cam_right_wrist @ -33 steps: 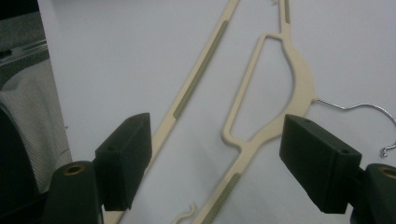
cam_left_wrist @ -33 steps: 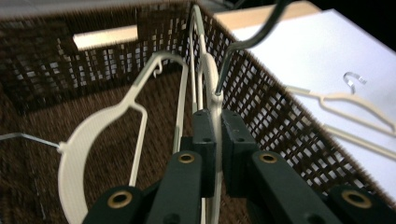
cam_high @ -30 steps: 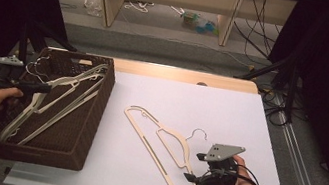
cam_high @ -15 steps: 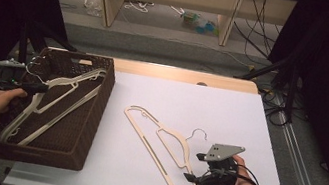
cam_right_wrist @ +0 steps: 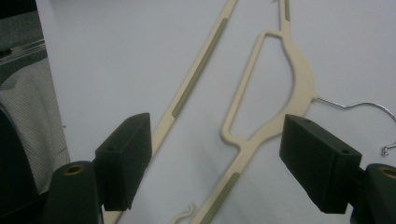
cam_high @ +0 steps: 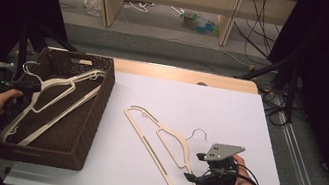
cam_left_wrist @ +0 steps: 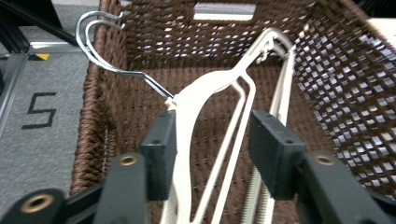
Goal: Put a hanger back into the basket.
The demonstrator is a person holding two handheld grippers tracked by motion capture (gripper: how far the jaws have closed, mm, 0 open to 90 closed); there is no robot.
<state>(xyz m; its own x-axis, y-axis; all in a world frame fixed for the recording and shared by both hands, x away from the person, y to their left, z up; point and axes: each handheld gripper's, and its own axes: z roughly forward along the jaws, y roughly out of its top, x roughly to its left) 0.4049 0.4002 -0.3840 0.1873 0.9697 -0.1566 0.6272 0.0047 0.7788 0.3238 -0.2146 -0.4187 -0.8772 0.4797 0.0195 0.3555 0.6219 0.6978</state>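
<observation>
A brown wicker basket [cam_high: 99,107] stands at the table's left with two cream hangers [cam_high: 58,92] lying in it, their metal hooks over its left rim. My left gripper [cam_high: 26,85] reaches in from that rim. In the left gripper view its jaws have just been opening, and the gripper [cam_left_wrist: 212,140] stands open. The upper hanger's neck [cam_left_wrist: 205,88] lies between the pads, close to the left one and apart from the right one. A third cream hanger [cam_high: 163,148] lies flat on the white table. My right gripper [cam_high: 188,177] hovers open over this hanger's [cam_right_wrist: 299,79] lower part, the gripper [cam_right_wrist: 215,158] touching nothing.
The white cover [cam_high: 229,118] has bare room right of and behind the hanger. The basket's woven wall [cam_left_wrist: 345,70] rises close on the right in the left gripper view. Black stands [cam_high: 23,48] and cables [cam_high: 276,111] flank the table. Wooden shelving [cam_high: 111,2] stands beyond it.
The left jaws have opened off the hanger's neck, and the hanger now rests in the basket. The left hand shifted only slightly. The right hand and the hanger on the table have not moved.
</observation>
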